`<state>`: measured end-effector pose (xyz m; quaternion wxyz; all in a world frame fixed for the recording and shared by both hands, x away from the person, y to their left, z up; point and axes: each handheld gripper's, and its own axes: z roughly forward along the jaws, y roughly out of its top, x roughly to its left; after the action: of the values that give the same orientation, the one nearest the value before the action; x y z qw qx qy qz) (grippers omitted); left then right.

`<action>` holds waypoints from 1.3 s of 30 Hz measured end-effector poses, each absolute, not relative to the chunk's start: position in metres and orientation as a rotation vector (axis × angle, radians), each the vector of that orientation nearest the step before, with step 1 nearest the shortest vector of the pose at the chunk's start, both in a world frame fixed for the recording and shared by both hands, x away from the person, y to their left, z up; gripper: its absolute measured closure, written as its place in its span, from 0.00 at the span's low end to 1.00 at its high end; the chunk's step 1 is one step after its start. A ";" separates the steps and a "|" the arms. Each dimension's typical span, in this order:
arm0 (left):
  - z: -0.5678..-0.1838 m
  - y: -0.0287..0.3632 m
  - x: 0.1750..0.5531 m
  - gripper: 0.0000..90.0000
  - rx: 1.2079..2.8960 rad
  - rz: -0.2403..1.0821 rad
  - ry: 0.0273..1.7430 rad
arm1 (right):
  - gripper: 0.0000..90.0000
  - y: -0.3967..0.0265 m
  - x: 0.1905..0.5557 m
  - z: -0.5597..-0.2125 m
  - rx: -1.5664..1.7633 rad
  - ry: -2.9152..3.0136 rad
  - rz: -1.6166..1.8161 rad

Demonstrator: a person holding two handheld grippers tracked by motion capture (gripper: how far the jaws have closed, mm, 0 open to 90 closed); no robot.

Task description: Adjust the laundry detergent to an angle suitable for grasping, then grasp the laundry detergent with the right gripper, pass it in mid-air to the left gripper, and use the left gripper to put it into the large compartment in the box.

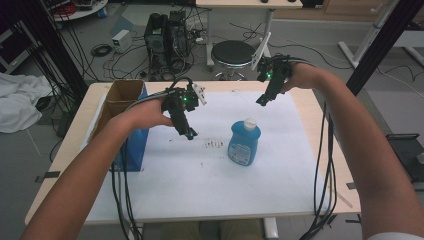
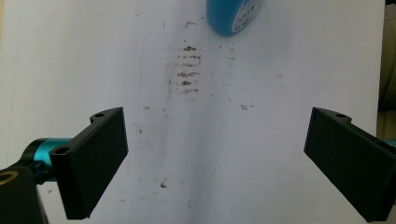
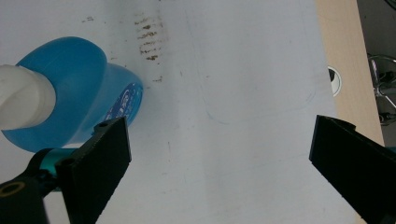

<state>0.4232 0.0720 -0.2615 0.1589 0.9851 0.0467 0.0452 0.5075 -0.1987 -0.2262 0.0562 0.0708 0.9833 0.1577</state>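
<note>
Approach to blue bottle, both pairs of fingers wide and empty

High view: blue bottle point(image 1: 244, 142) upright near the middle of the white sheet point(image 1: 210, 190) on the bench point(image 1: 80, 130), white cap on top. Left gripper point(image 1: 190, 134) hovering just left of it, tilted down toward the sheet; right gripper point(image 1: 262, 100) raised behind and to the right, apart from the bottle. Open cardboard box point(image 1: 120, 97) with a blue side at the left edge. Judged step: reaching in, nothing grasped yet.

Left gripper view: fingers point(image 2: 93, 158) spread wide, nothing between them but stained sheet. Bottle's rounded blue base point(image 2: 233, 16) at the top edge, cut off, well ahead of the tips. Brown smudges point(image 2: 187, 70) between fingers and bottle.

Right gripper view: fingers point(image 3: 100, 163) spread just as wide, holding nothing. Bottle point(image 3: 70, 93) seen from above at the left, cap cut off by the frame, body outside the gap and partly behind the left finger. Bench edge point(image 3: 345, 70) on the right.

Next move, likely: shifting one gripper so the bottle's body sits squarely between the fingers, then closing. Label text too small to read; liquid level hard to tell.
</note>
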 end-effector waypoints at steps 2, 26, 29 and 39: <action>-0.260 0.073 0.425 0.07 2.828 0.124 0.116 | 0.05 -0.199 0.507 -0.227 0.213 2.986 0.477; -0.255 0.075 0.417 0.07 2.804 0.155 0.153 | 0.05 -0.205 0.500 -0.223 0.203 2.961 0.470; -0.255 0.075 0.417 0.07 2.816 0.151 0.145 | 0.05 -0.207 0.497 -0.222 0.210 2.953 0.469; -0.260 0.074 0.420 0.07 2.817 0.148 0.148 | 0.05 -0.225 0.483 -0.223 0.314 2.928 0.477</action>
<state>0.4197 0.0742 -0.2603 0.1580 0.9847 0.0517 0.0519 0.4833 -0.2248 -0.2231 0.0792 0.1050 0.9784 0.1595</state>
